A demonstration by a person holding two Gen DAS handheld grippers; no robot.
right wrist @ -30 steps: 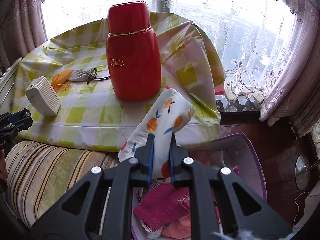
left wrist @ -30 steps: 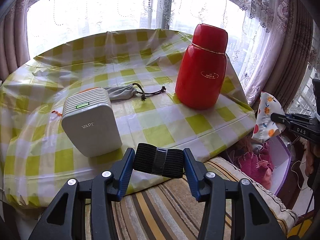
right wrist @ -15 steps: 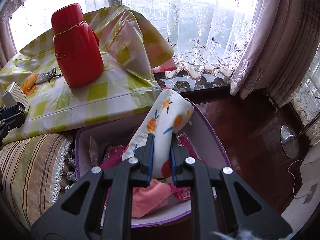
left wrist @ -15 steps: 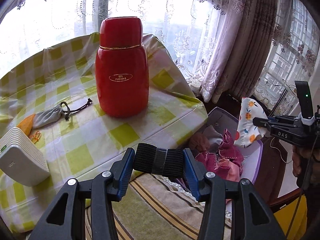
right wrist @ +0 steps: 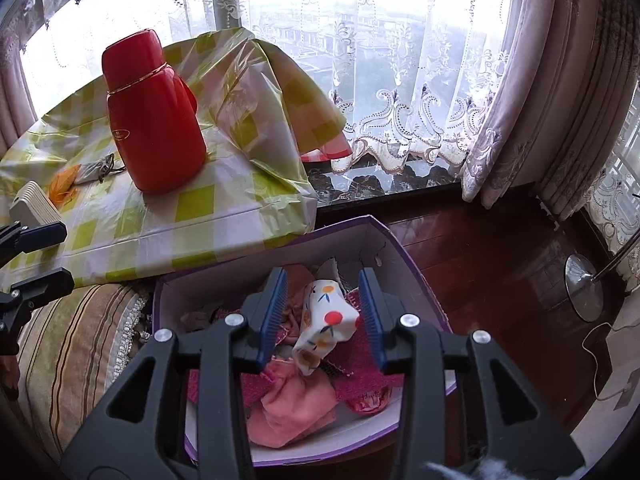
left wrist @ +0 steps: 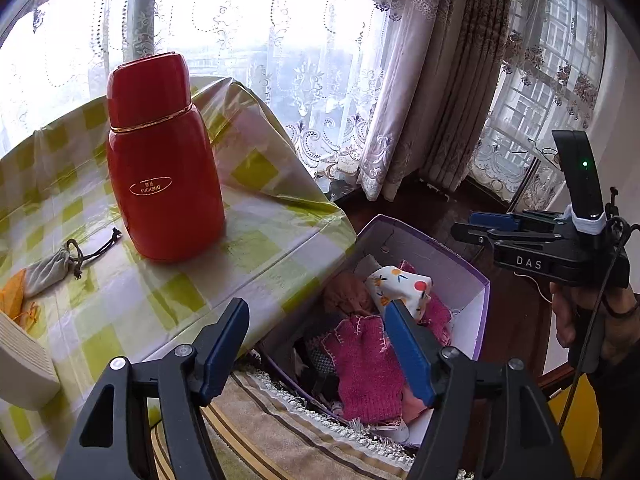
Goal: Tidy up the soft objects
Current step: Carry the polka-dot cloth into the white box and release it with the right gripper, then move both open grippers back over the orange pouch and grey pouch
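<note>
A purple-edged box (right wrist: 372,236) on the floor beside the table holds several soft items, pink and red cloths among them. A white fruit-print cloth (right wrist: 326,320) lies on top of the pile, also in the left wrist view (left wrist: 400,286). My right gripper (right wrist: 323,312) is open above the box, with the cloth below its fingers. My left gripper (left wrist: 316,340) is open and empty over the box's near side (left wrist: 482,304). The black band it held is not in sight.
A red flask (left wrist: 162,160) stands on the yellow-checked tablecloth (left wrist: 248,240). A grey drawstring pouch (left wrist: 50,266) and a white ribbed device (right wrist: 32,202) lie at the left. A striped cushion (right wrist: 68,340) sits below the table edge. Curtains and a lamp base (right wrist: 584,292) stand at the right.
Both grippers have opened. The fruit-print cloth dropped from the right gripper into the box. The black band left the left gripper. The left view swung further right towards the box.
</note>
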